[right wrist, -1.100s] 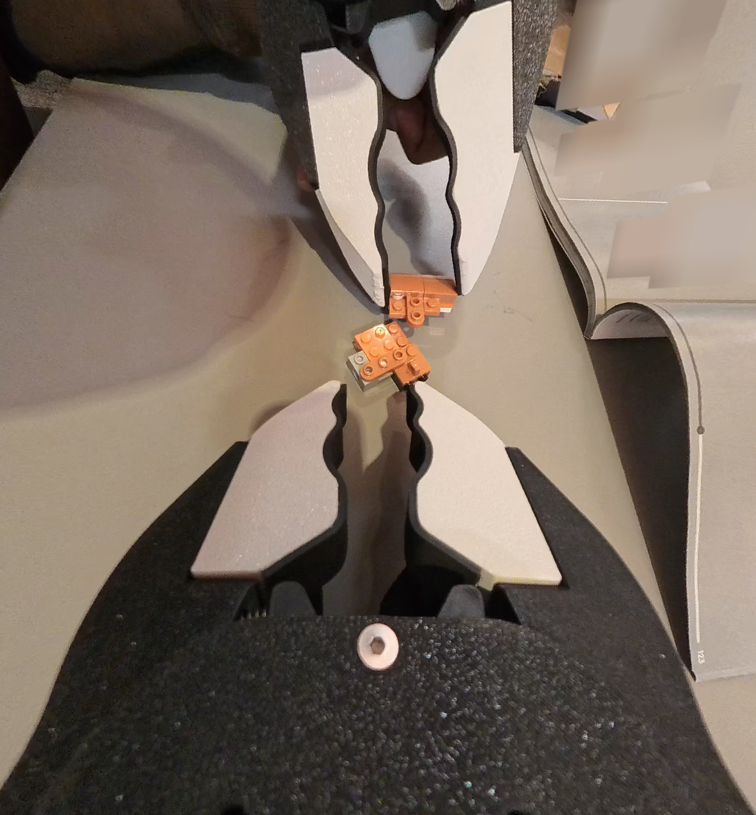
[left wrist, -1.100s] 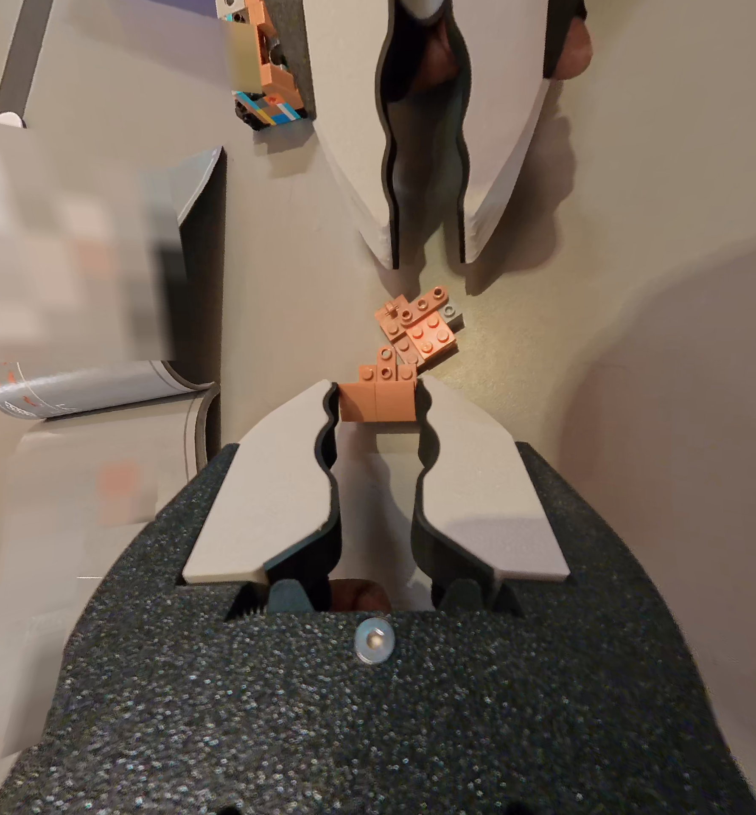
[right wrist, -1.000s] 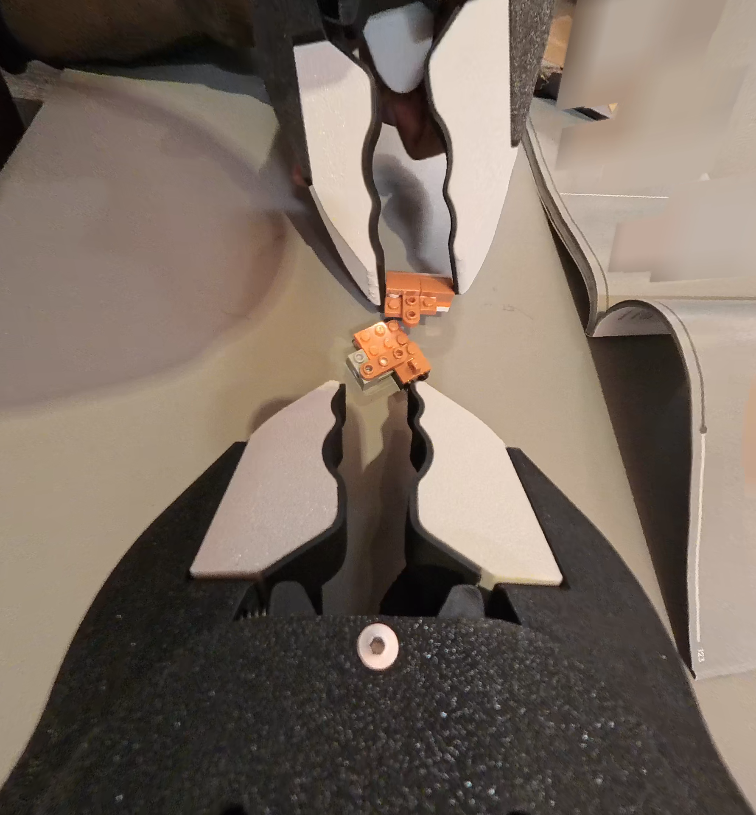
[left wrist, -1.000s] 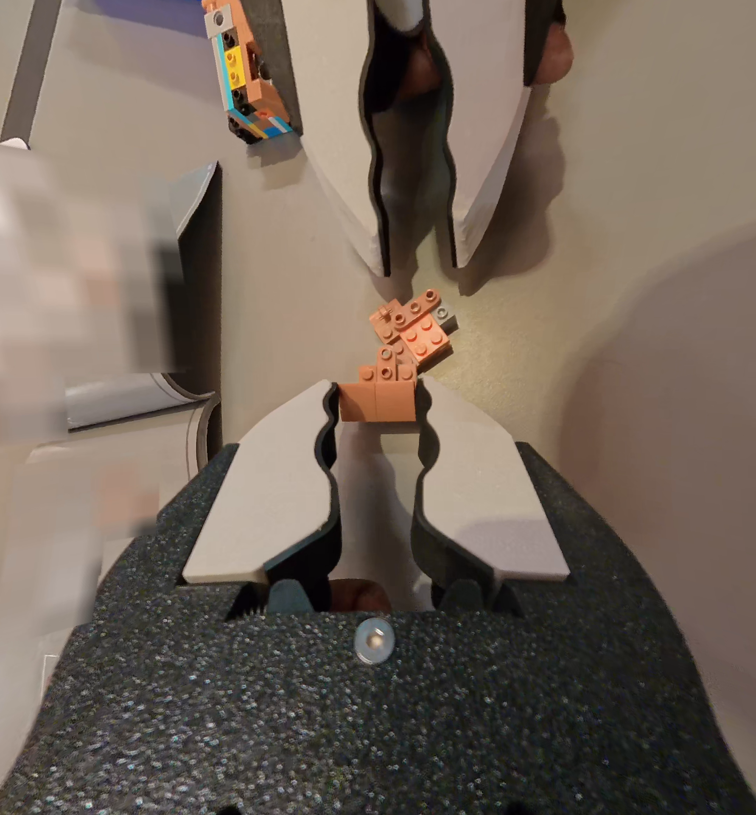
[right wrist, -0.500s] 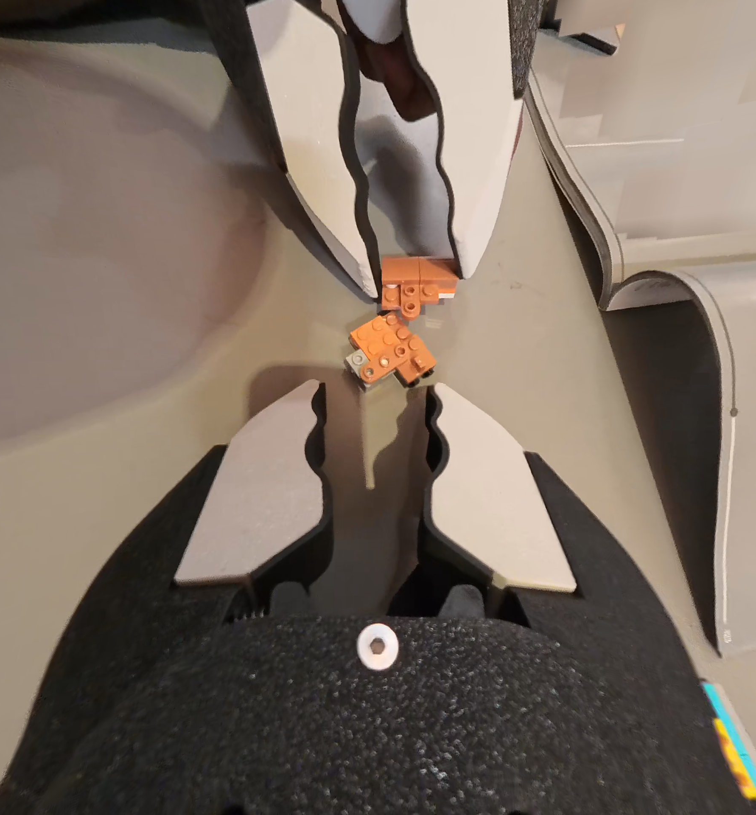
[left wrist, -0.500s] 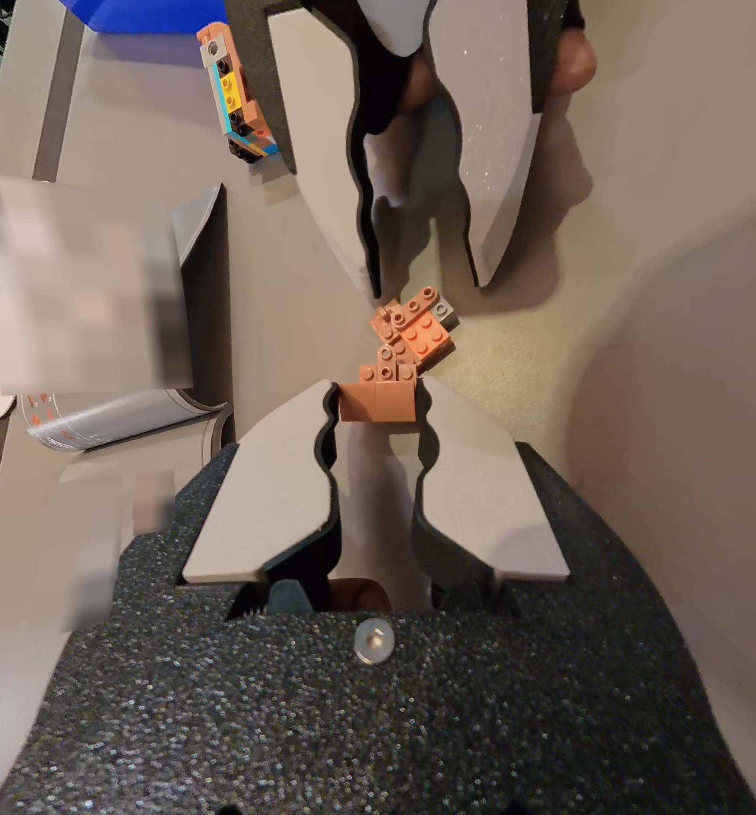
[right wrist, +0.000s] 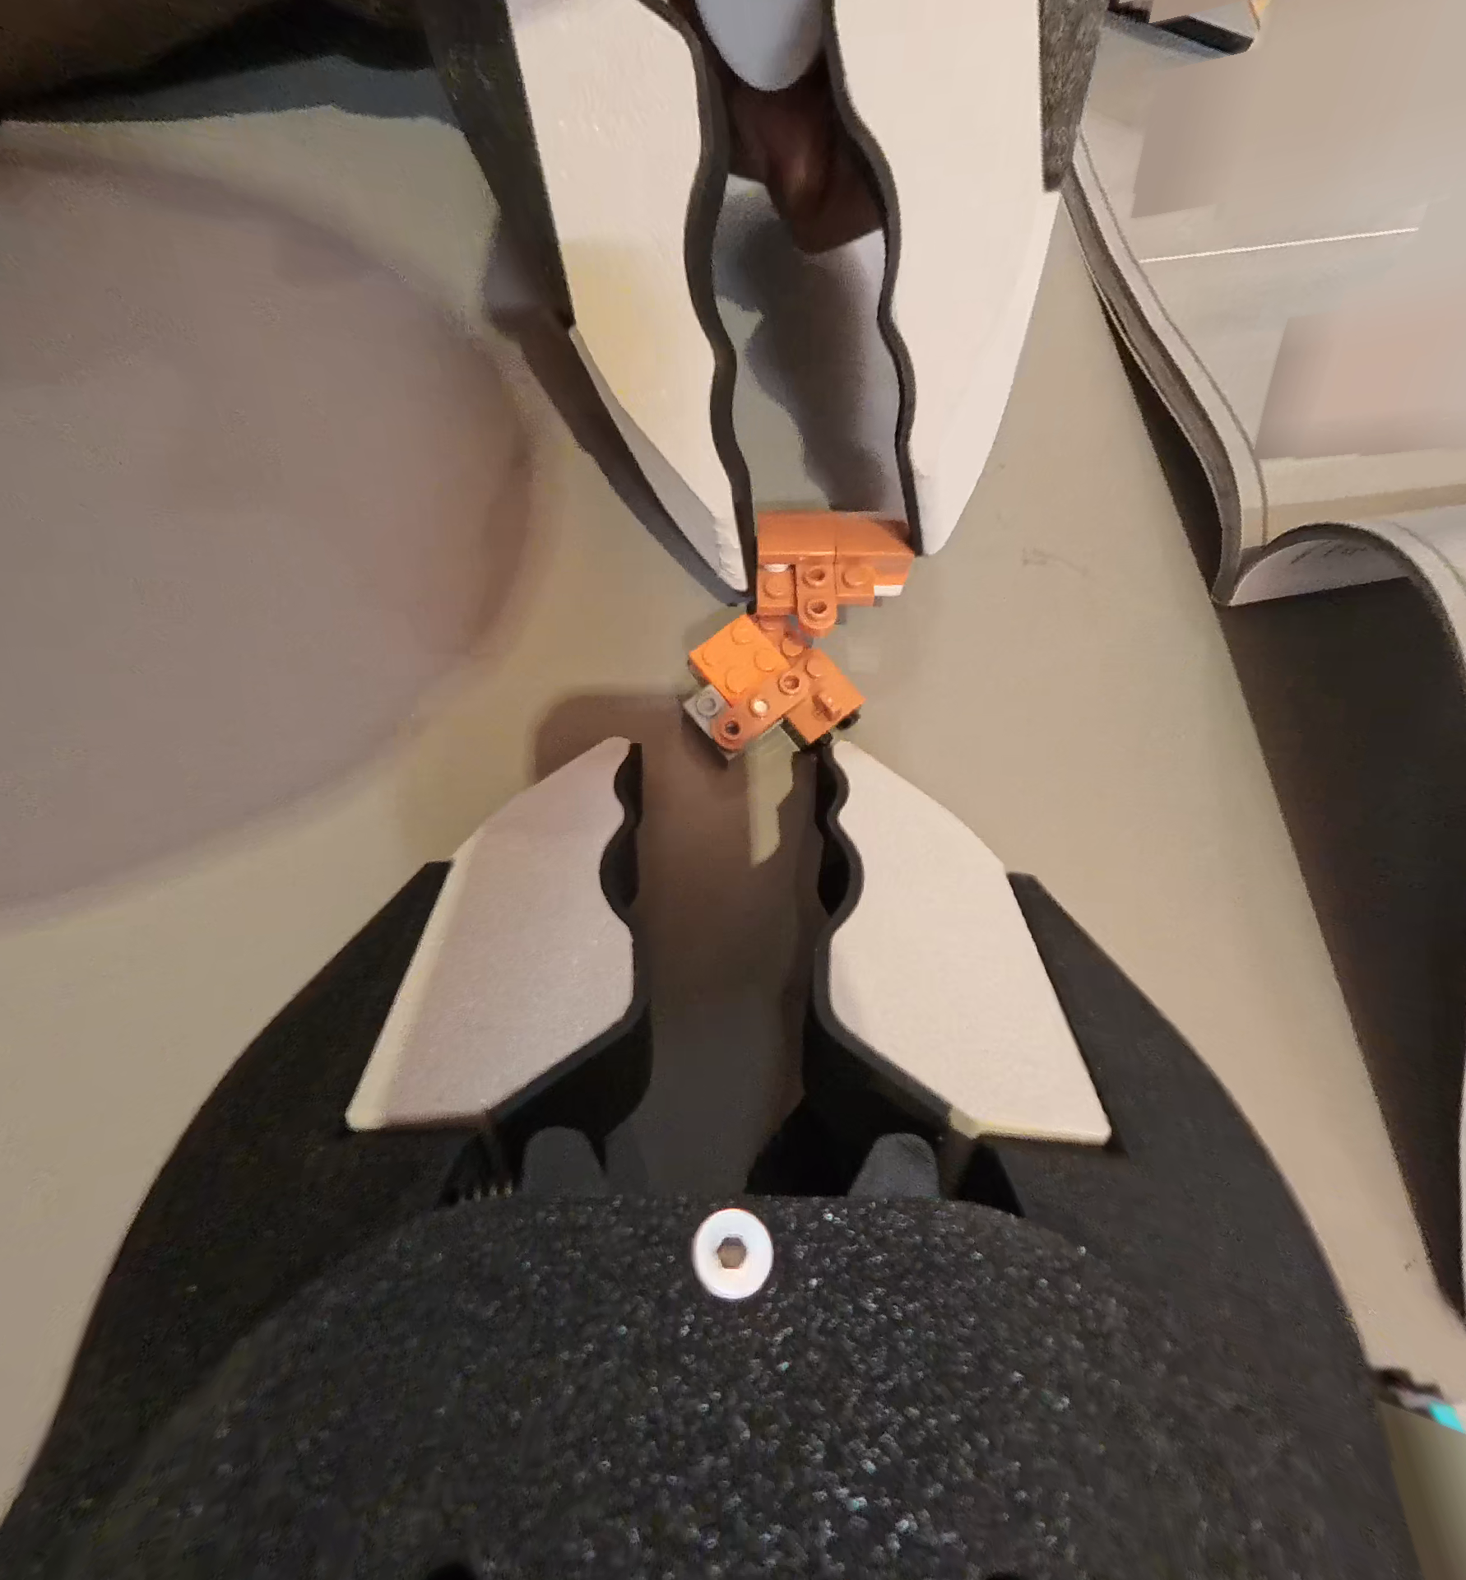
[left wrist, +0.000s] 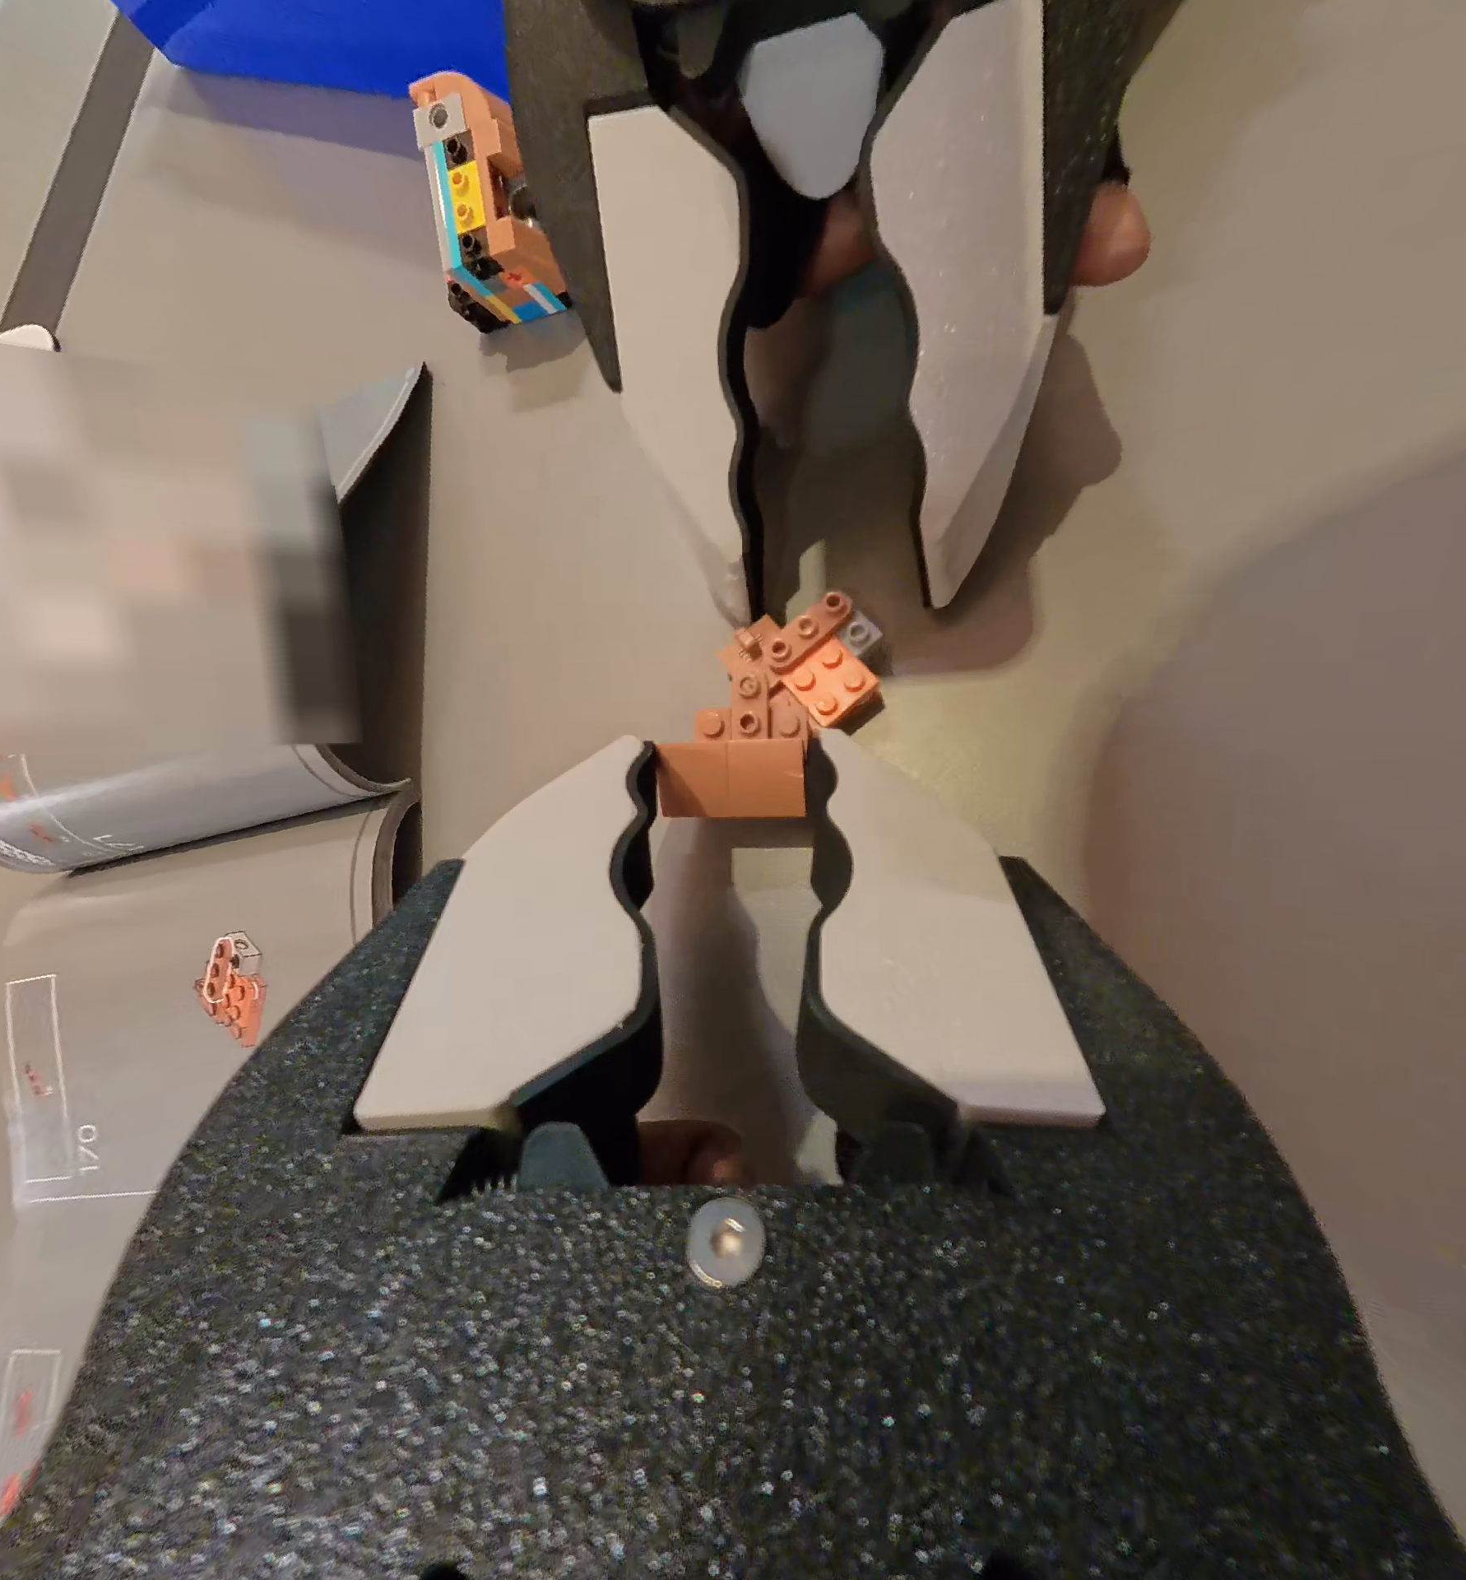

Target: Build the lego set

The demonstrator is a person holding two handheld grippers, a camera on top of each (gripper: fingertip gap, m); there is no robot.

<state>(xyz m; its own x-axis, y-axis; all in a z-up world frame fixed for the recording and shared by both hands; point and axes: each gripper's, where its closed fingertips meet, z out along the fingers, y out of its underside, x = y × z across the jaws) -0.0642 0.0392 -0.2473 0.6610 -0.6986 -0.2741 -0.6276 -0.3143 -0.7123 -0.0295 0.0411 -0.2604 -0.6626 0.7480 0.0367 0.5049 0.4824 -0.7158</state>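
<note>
Gripping one end of the orange lego piece (left wrist: 730, 774), which hangs just above the table (left wrist: 1225, 855), the left gripper (left wrist: 730, 752) clamps shut. Beyond the piece, the right gripper (right wrist: 725, 752) has jaws apart, empty. A careless squeeze might twist its hinged bricks loose.

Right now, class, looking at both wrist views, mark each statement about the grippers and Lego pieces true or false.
1. The left gripper grips the orange brick assembly. True.
2. The right gripper is clamped on the assembly. False: its fingers are apart and hold nothing.
3. A multicoloured Lego build lies on the table. True.
4. The instruction booklet is closed. False: it lies open.
</note>
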